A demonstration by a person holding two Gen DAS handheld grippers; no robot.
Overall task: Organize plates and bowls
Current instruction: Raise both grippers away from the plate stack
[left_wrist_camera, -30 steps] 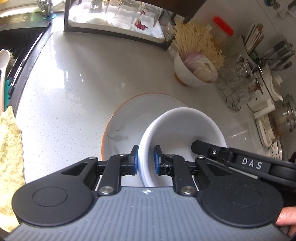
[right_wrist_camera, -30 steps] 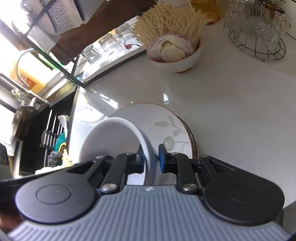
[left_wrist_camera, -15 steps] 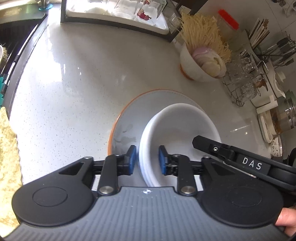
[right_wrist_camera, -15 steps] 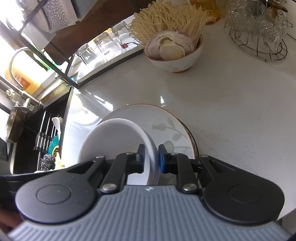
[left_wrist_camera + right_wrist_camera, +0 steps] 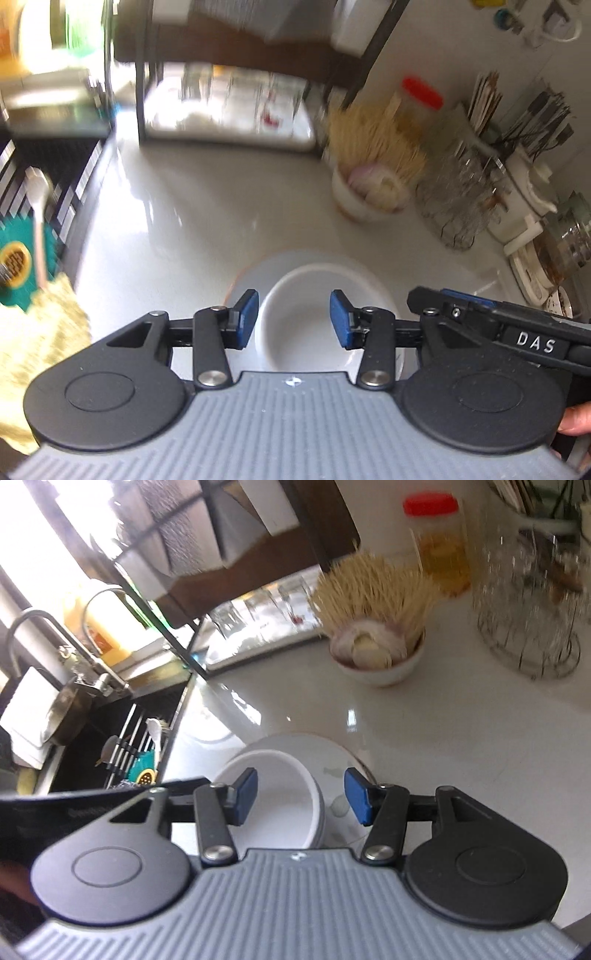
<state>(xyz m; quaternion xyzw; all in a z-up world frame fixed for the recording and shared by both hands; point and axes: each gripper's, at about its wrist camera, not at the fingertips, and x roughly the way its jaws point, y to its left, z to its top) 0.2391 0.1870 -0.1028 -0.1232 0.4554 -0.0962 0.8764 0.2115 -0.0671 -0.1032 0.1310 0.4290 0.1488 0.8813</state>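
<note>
A plain white bowl (image 5: 306, 314) sits on an orange-rimmed white plate (image 5: 266, 266) in the middle of the pale counter. My left gripper (image 5: 293, 319) hovers above the bowl's near rim, its jaws opening, with no pad touching the bowl. In the right wrist view the same bowl (image 5: 277, 794) rests on the leaf-patterned plate (image 5: 340, 760). My right gripper (image 5: 301, 795) hangs over the bowl's right rim, jaws opening, both blue pads clear of it. The right gripper's black body (image 5: 498, 325) shows at the right of the left wrist view.
A bowl of noodles and onion (image 5: 376, 653) stands behind the plate. A wire rack of glasses (image 5: 528, 609) is at the right, a tray of glasses (image 5: 229, 107) at the back. The dark sink (image 5: 122, 738) lies to the left, a yellow cloth (image 5: 33, 332) beside it.
Both grippers let go of the bowl's rim and opened wide. Both rose and pulled back, so bowl and plate look smaller and lower. The bowl stays on the plate.
</note>
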